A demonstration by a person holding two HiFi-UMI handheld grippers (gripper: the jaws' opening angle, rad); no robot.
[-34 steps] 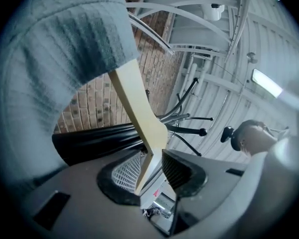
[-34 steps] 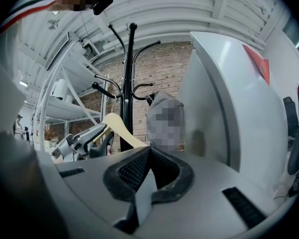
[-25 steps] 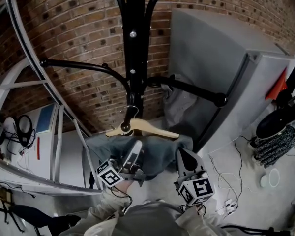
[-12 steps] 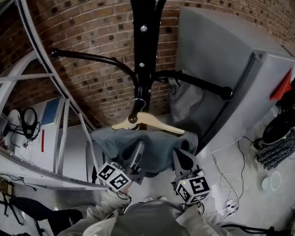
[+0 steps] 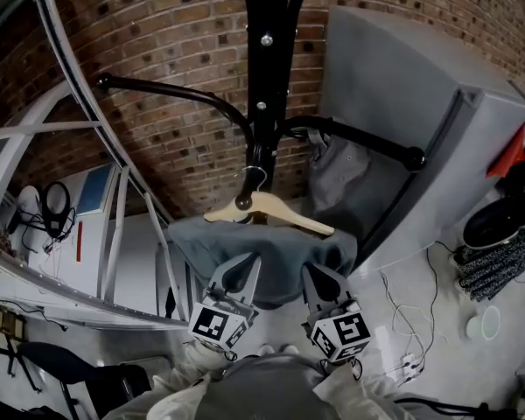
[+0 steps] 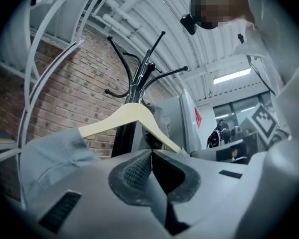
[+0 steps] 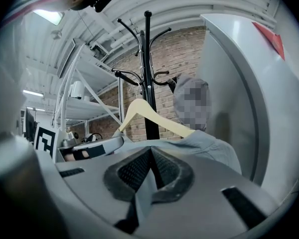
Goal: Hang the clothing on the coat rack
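The coat rack (image 5: 264, 86) and its arms crowd the space above the hanger (image 5: 284, 214); a gray cabinet (image 5: 394, 86) blocks the right.

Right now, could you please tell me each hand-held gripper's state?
Left hand-held gripper: closed on the grey garment.
Right hand-held gripper: closed on the same garment.

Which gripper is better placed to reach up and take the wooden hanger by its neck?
Left, probably. The left gripper sits almost straight below the hanger neck; the right gripper is under its far end. Both are shut and must open first.

The coat rack (image 5: 262, 103) is glossy metal, the hanger (image 5: 280, 213) smooth wood, the garment (image 5: 271, 261) matt cloth.
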